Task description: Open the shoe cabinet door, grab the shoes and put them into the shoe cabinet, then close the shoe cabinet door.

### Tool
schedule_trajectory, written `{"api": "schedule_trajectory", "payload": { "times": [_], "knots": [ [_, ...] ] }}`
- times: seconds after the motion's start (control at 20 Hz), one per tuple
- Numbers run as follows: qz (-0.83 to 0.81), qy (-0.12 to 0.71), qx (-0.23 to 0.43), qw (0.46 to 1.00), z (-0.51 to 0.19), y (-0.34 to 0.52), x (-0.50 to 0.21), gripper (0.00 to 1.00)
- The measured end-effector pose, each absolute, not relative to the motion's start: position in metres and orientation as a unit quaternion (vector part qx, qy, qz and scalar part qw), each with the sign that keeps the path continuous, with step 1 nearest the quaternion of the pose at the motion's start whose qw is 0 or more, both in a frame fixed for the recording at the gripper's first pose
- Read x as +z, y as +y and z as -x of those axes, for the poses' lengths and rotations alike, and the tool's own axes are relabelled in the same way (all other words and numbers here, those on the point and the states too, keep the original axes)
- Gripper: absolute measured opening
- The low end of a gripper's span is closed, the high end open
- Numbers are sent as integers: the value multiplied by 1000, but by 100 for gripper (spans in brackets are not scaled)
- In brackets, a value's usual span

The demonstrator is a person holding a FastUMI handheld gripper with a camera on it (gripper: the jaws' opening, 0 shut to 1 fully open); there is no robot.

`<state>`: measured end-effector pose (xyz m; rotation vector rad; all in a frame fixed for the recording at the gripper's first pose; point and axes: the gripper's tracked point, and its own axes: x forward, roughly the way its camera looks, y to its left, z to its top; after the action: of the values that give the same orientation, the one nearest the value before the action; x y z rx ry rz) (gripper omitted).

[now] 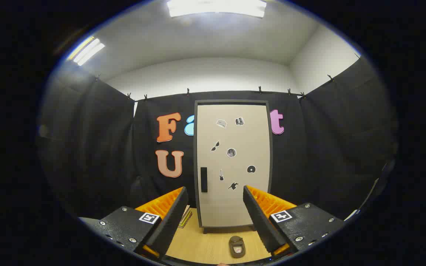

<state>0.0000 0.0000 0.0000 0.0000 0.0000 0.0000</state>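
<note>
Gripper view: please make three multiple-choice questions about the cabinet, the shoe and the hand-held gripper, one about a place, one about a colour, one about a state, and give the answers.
1. Where does the shoe lie?
A. on the floor before the cabinet, between the fingers
B. inside the cabinet
C. on top of the cabinet

2. What colour is the handle on the door?
A. white
B. black
C. red

3. In what state is the hand-held gripper?
A. shut on the shoe
B. shut on the handle
C. open, holding nothing

Answers:
1 A, the shoe rests on the wooden floor in front of the closed door.
2 B, the handle is a dark bar near the door's left edge.
3 C, the fingers stand wide apart with nothing pressed between them.
</note>
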Motion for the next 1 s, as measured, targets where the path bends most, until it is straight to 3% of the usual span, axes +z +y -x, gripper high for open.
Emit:
{"api": "schedule_trajectory", "payload": {
  "times": [1.0],
  "knots": [
    [-6,4,0,1000,-13,7,-5,94]
  ]
}}
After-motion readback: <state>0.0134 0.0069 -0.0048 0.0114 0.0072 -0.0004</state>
